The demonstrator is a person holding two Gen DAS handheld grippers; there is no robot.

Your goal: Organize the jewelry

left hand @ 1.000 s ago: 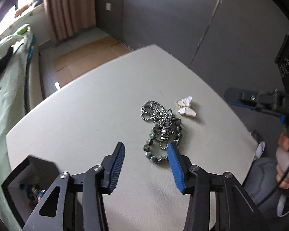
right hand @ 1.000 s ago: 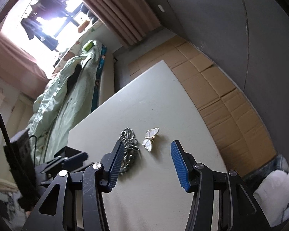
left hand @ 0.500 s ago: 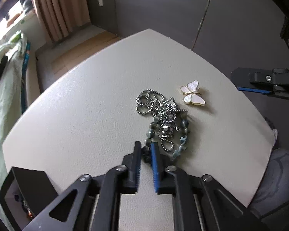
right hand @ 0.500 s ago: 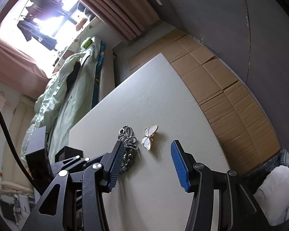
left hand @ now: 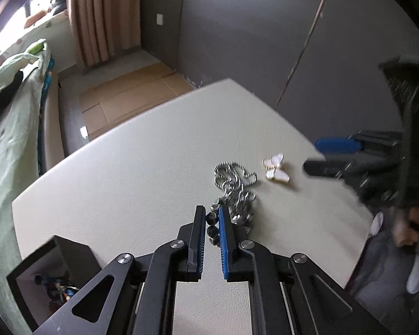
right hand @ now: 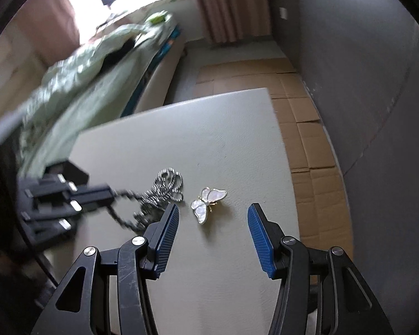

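Observation:
My left gripper [left hand: 211, 223] is shut on a dark beaded bracelet [left hand: 211, 220], tangled with a silver chain necklace [left hand: 233, 180] on the cream table [left hand: 139, 173]. A white butterfly brooch [left hand: 276, 167] lies just right of the chain. In the right wrist view the brooch [right hand: 208, 204] lies between and just ahead of the fingers of my open right gripper [right hand: 212, 219]. The chain [right hand: 166, 188] and the stretched bracelet [right hand: 123, 217] lead left to the blurred left gripper [right hand: 69, 198].
A black open box [left hand: 53, 276] holding small items stands at the table's near left corner. A bed with green bedding [right hand: 78, 81] lies beyond the table's left side. Cardboard sheets [right hand: 307, 139] cover the floor by the grey wall.
My left gripper closed on the beaded bracelet and has pulled it back from the pile. My right gripper has moved closer over the butterfly brooch, still open.

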